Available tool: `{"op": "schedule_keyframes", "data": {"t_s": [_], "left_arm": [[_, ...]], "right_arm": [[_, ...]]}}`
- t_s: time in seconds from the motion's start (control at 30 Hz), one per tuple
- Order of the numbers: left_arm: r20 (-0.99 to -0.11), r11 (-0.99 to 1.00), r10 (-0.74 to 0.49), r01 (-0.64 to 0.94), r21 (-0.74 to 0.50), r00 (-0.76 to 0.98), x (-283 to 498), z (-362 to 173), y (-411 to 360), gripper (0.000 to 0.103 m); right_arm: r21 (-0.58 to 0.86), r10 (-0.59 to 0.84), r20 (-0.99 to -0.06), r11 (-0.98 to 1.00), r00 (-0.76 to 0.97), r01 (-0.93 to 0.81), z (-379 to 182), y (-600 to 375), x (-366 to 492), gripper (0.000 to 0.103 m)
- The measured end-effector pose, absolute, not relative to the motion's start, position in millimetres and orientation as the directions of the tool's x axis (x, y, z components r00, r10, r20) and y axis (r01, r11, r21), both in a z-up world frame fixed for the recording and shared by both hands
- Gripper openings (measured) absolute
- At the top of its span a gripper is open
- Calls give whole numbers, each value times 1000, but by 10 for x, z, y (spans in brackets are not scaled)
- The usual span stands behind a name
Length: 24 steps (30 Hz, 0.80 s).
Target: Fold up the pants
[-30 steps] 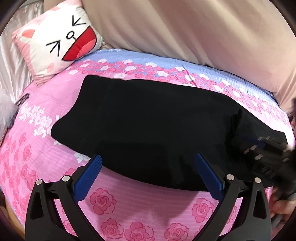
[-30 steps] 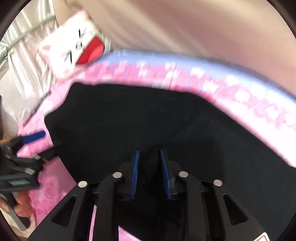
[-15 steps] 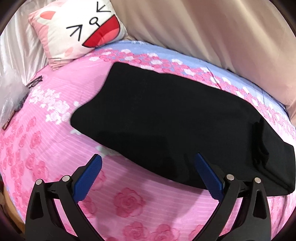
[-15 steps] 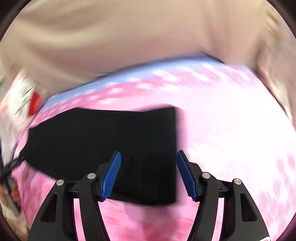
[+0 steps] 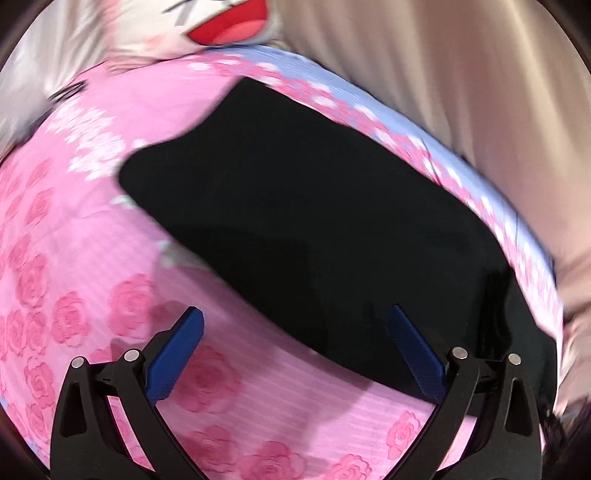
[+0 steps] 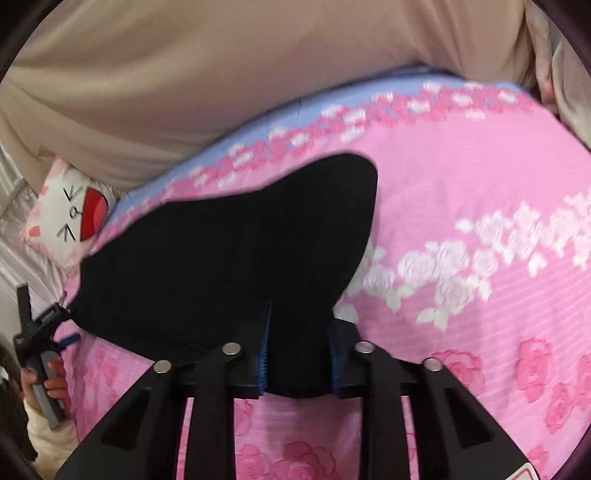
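Note:
The black pants [image 5: 314,221] lie flat and folded lengthwise on the pink rose bedspread [image 5: 92,258]. My left gripper [image 5: 295,332] is open and empty, hovering just before the pants' near edge. In the right wrist view my right gripper [image 6: 299,347] is shut on the near right end of the pants [image 6: 229,258], with black cloth bunched between its blue pads [image 6: 264,354]. The left gripper [image 6: 40,332] shows at the far left of that view, held in a hand.
A white cat-face pillow [image 5: 207,22] lies at the bed's head; it also shows in the right wrist view [image 6: 70,218]. A beige curtain [image 6: 221,74] hangs behind the bed. Silver fabric [image 5: 44,55] lies at the left. Bare bedspread [image 6: 480,240] spreads to the right.
My right gripper has closed from open onto the right end of the pants. My left gripper has swung left along the near edge and stays open.

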<state>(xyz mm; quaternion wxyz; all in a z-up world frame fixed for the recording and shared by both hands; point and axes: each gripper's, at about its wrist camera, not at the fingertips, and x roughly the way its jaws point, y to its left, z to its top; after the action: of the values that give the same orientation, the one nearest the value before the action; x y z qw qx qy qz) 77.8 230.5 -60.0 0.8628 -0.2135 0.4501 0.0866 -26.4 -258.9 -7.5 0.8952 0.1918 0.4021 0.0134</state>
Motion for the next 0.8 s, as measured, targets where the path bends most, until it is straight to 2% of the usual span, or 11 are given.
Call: {"op": "schedule_keyframes", "data": {"t_s": [0.13, 0.37, 0.47, 0.5, 0.57, 0.6, 0.63, 0.7, 0.77, 0.8], "left_arm": [[-793, 879, 18, -387, -277, 609, 688, -451, 2472, 98], [-788, 921, 26, -322, -221, 615, 737, -367, 2260, 98], [-794, 940, -31, -253, -230, 607, 791, -374, 2075, 98], [-794, 945, -41, -235, -228, 606, 793, -369, 2007, 98], [-792, 956, -62, -192, -222, 607, 787, -387, 1830, 98], [-789, 959, -64, -181, -218, 611, 784, -406, 1770, 98], [-788, 967, -58, -163, -198, 613, 781, -431, 1671, 98], [-792, 979, -19, -149, -138, 610, 823, -479, 1501, 98], [-797, 986, 41, -154, -66, 602, 863, -497, 1364, 98], [-794, 986, 53, -156, -53, 605, 883, -495, 1345, 98]], "right_arm": [[345, 133, -704, 923, 698, 172, 63, -2875, -380, 15], [250, 33, -731, 942, 682, 223, 131, -3144, -552, 14], [189, -87, -726, 929, 683, 319, 269, -3500, -719, 14], [145, -152, -727, 919, 670, 366, 300, -3621, -789, 9], [69, -231, -751, 904, 619, 421, 282, -3827, -886, 6], [18, -285, -758, 890, 586, 456, 231, -3960, -944, 0], [-22, -338, -765, 865, 548, 501, 185, -4067, -999, 0], [39, -306, -754, 862, 581, 505, 255, -4073, -1125, 9], [58, -227, -694, 929, 683, 367, 472, -3690, -1154, 12], [57, -181, -687, 952, 704, 301, 516, -3502, -1094, 32]]}}
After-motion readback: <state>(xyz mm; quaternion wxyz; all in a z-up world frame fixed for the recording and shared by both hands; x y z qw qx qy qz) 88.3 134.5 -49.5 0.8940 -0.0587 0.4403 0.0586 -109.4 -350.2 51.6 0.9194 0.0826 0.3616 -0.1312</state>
